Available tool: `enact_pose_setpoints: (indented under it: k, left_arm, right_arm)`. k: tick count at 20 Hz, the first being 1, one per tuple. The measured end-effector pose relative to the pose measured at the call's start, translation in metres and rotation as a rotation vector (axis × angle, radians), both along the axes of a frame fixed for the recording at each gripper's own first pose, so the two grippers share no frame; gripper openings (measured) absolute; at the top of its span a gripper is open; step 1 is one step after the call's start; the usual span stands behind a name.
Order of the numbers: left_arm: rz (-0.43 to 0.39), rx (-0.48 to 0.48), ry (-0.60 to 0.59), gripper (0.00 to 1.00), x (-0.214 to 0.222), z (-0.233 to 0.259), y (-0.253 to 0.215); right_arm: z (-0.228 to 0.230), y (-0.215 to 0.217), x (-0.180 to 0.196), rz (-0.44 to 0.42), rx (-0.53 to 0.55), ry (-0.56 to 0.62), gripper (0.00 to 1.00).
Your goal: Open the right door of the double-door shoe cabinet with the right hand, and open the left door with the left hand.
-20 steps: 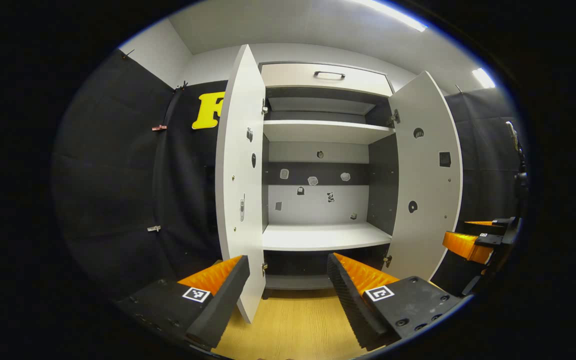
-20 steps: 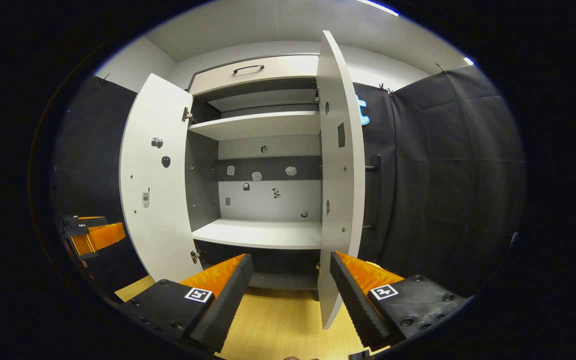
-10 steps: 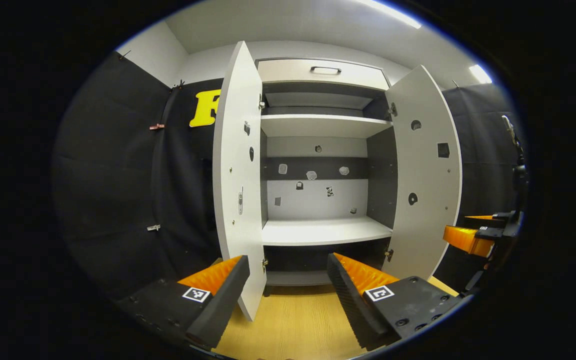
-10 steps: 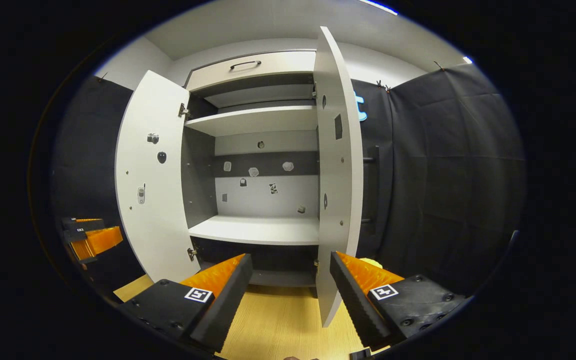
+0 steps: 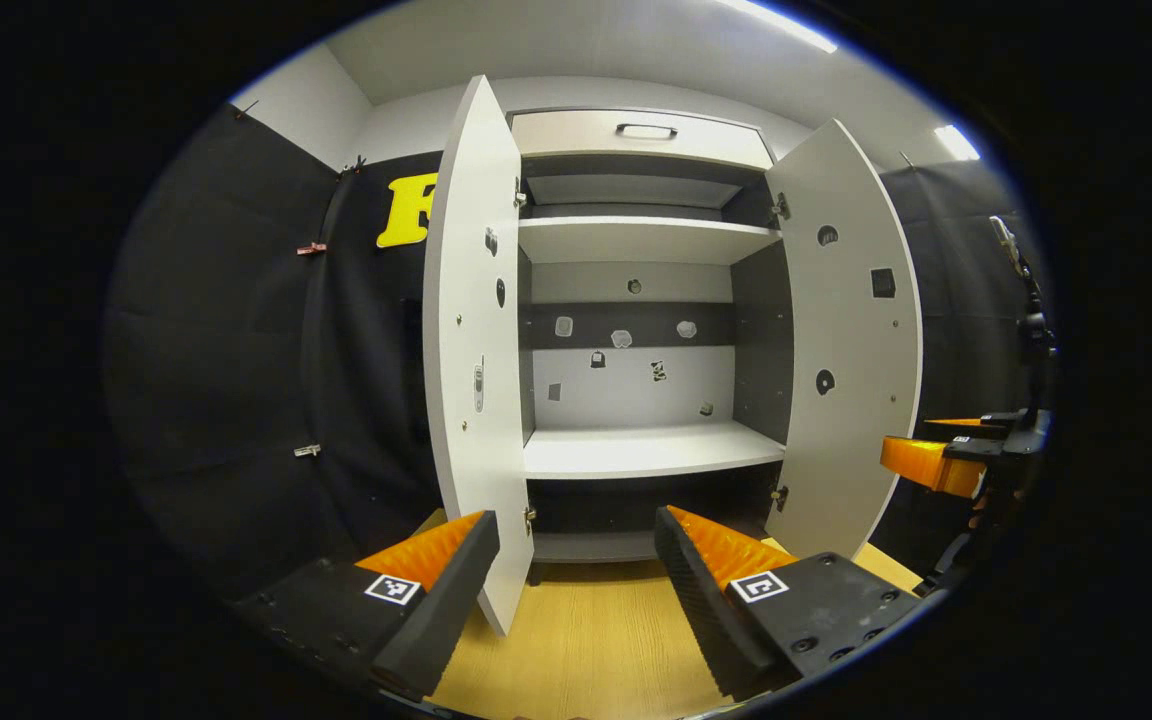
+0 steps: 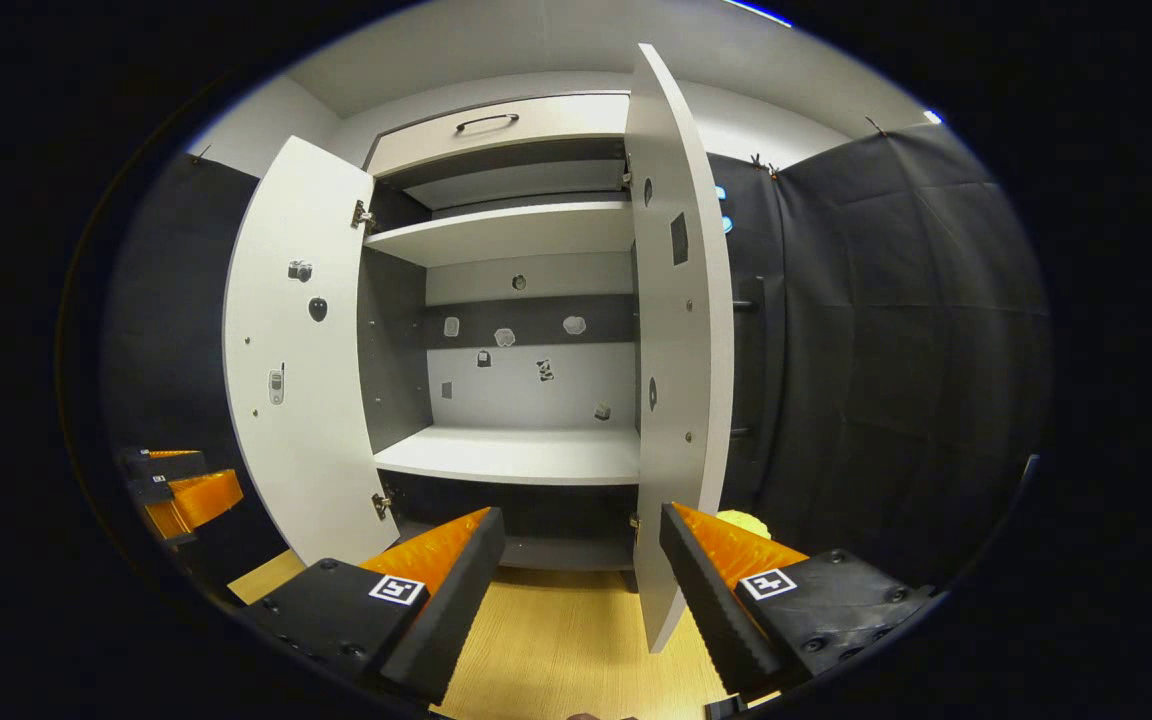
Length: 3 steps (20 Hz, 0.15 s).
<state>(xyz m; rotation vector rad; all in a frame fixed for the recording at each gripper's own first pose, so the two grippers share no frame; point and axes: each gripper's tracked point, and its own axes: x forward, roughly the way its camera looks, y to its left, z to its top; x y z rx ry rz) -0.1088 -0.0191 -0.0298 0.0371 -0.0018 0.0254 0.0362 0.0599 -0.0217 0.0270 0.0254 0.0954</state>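
- both doors of the shoe cabinet [image 5: 636,300] stand swung wide, so we judge the task done.
- our left gripper [image 5: 576,560] has its fingers spread, grasping nothing, just short of the left door [image 5: 471,350].
- our right gripper [image 6: 581,565] is likewise released, empty, near the right door [image 6: 676,350], backed clear of its edge.

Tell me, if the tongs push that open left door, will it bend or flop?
Probably not. The left door looks like a flat, rigid board, so it should stay stiff. It hangs on hinges at the cabinet side, so a push would likely swing it rather than tip it. Its smooth face may be slippery.
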Motion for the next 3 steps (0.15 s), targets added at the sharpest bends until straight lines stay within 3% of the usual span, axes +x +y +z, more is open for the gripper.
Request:
enact_pose_setpoints:
  k: [3]
  left_arm:
    - [-0.006, -0.007, -0.011, 0.96, 0.0017, 0.0037, -0.0017]
  right_arm:
    - [-0.0001, -0.0004, 0.0011, -0.002, -0.005, -0.001, 0.98]
